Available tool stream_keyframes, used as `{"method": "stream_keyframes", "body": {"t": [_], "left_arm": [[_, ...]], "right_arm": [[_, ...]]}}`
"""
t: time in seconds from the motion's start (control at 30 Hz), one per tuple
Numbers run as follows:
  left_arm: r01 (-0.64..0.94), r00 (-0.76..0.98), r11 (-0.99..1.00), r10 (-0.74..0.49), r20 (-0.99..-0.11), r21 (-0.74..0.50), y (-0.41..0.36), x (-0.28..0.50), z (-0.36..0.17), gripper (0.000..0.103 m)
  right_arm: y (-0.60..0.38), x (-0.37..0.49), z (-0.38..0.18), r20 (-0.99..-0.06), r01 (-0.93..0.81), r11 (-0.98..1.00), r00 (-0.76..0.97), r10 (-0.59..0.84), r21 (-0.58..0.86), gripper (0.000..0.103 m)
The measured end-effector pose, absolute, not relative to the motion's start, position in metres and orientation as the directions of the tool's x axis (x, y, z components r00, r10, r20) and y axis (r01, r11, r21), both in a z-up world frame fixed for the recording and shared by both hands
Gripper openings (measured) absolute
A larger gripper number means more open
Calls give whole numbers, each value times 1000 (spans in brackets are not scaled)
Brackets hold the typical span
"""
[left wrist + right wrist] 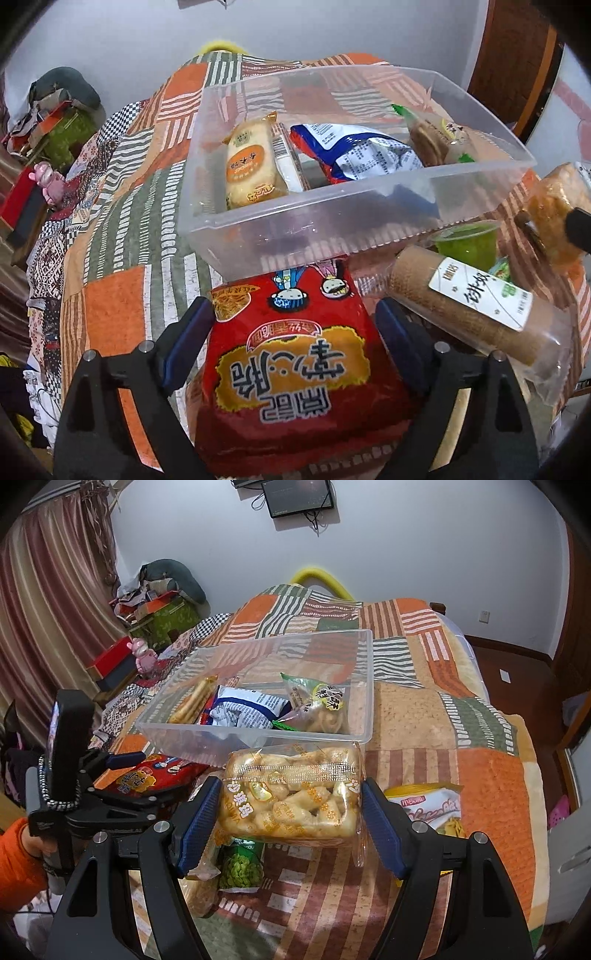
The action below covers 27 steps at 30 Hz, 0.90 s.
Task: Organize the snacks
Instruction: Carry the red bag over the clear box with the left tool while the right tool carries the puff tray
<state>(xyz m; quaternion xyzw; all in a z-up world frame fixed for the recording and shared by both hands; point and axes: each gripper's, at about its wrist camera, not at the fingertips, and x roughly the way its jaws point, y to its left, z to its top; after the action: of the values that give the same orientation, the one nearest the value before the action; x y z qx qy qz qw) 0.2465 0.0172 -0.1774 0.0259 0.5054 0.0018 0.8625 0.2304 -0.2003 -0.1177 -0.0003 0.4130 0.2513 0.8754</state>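
Your left gripper (295, 332) straddles the red noodle packet (295, 369), jaws spread, pads clear: light, crinkly, brittle inside, so pinch its long side edges gently; your right gripper (290, 808) clamps the clear pastry pack (291, 794).

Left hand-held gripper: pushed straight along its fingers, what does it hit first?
Likely the red snack bag, lying between the open fingers of the left hand-held gripper. The clear bin comes next; depth is uncertain.
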Motion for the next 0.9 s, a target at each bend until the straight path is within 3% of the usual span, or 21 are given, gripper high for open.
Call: {"method": "stream_keyframes", "body": {"t": [0.17,0.43,0.57,0.9], "left_arm": [[1,444,1000,-6,-896,-6,27,257,-191,88],[-37,465,994,-70,-883,-99,46,254,-191,66],[-32,498,991,-99,-862,-132,49,242,-177,65],[63,615,995,-99,-782,-77,38,211,-116,65]], "right_arm": [[-200,231,-118,-722,-442,871,529,446,214,72],[-197,229,-116,-718,-452,867,530,450,209,72],[-195,229,-116,-716,-454,866,531,453,211,72],[-186,233,-106,-695,-466,858,543,471,217,72]]}}
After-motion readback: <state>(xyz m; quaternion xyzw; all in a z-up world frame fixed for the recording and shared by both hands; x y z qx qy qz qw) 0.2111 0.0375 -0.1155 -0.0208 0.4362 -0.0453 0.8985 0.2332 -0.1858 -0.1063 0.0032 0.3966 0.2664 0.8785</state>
